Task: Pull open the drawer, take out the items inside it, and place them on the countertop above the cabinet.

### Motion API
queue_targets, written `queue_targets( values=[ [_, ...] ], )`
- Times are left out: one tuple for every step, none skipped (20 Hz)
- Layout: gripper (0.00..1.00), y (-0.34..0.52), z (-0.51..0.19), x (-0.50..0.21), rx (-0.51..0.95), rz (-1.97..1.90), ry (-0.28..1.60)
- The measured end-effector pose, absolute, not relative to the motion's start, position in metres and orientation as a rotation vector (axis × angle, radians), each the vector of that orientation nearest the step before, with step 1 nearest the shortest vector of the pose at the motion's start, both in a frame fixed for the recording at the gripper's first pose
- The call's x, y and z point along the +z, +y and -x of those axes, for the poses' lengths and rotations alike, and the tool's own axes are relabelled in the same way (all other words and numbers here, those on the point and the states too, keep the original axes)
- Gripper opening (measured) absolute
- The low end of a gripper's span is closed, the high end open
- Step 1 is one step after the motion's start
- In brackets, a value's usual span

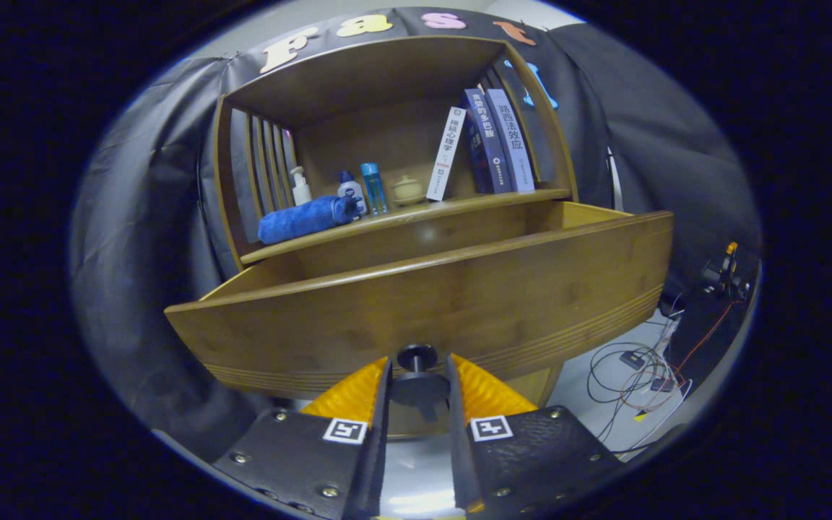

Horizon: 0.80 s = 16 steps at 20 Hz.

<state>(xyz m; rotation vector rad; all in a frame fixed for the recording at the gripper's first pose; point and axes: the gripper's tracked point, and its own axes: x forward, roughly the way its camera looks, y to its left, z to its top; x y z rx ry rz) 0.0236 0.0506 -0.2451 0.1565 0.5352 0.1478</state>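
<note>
Wooden drawer (416,296): in the gripper view it is being shown pulled out from the cabinet (394,144), its curved front panel standing just ahead of the fingers; its inside is being hidden by that front panel, so what lies in it cannot be told.

Knob (417,357): a dark round knob is being seen low on the drawer front, sitting in the gap between the two fingers.

Gripper (417,375): the fingers are being held narrowly apart, one on each side of the knob; whether both are pressing on it cannot be told from this view.

Surface (459,206): the wooden top above the drawer is being occupied by several things, inside an open-fronted frame with slatted sides.

Blue towel (304,219): a rolled towel is being seen lying on the surface toward the slatted side, beyond the drawer.

Bottles: a pale pump bottle (301,188) is being seen behind the towel, with a white bottle (349,189) and a clear blue bottle (373,188) standing just beside the towel's end.

Small pot (408,190): a pale lidded pot is being seen between the blue bottle and the books.

Books (492,141): one white book is being seen leaning, two darker ones standing next to it.

Cables (640,375): loose wires are being seen on the floor beside the cabinet.
</note>
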Motion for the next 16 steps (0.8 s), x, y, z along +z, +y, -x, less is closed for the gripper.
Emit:
queue_targets(
  values=[
    [0.38, 0.05, -0.024, -0.245, 0.147, -0.145, 0.541],
    [0.38, 0.05, -0.024, -0.245, 0.146, -0.138, 0.546],
    [0.38, 0.05, -0.024, -0.245, 0.145, -0.136, 0.549],
    [0.38, 0.05, -0.023, -0.246, 0.143, -0.136, 0.554],
    [0.38, 0.051, -0.023, -0.246, 0.142, -0.134, 0.562],
    [0.38, 0.05, -0.023, -0.245, 0.14, -0.129, 0.564],
    [0.41, 0.049, -0.023, -0.246, 0.14, -0.127, 0.565],
    [0.41, 0.05, -0.023, -0.245, 0.143, -0.138, 0.562],
    [0.43, 0.05, -0.023, -0.248, 0.147, -0.147, 0.566],
    [0.43, 0.052, -0.023, -0.251, 0.154, -0.164, 0.569],
    [0.43, 0.053, -0.024, -0.253, 0.159, -0.177, 0.581],
    [0.45, 0.055, -0.025, -0.256, 0.166, -0.183, 0.582],
    [0.46, 0.057, -0.025, -0.261, 0.179, -0.169, 0.606],
    [0.46, 0.057, -0.025, -0.262, 0.187, -0.146, 0.607],
    [0.46, 0.056, -0.027, -0.262, 0.192, -0.124, 0.608],
    [0.46, 0.055, -0.028, -0.261, 0.192, -0.116, 0.604]
  ],
)
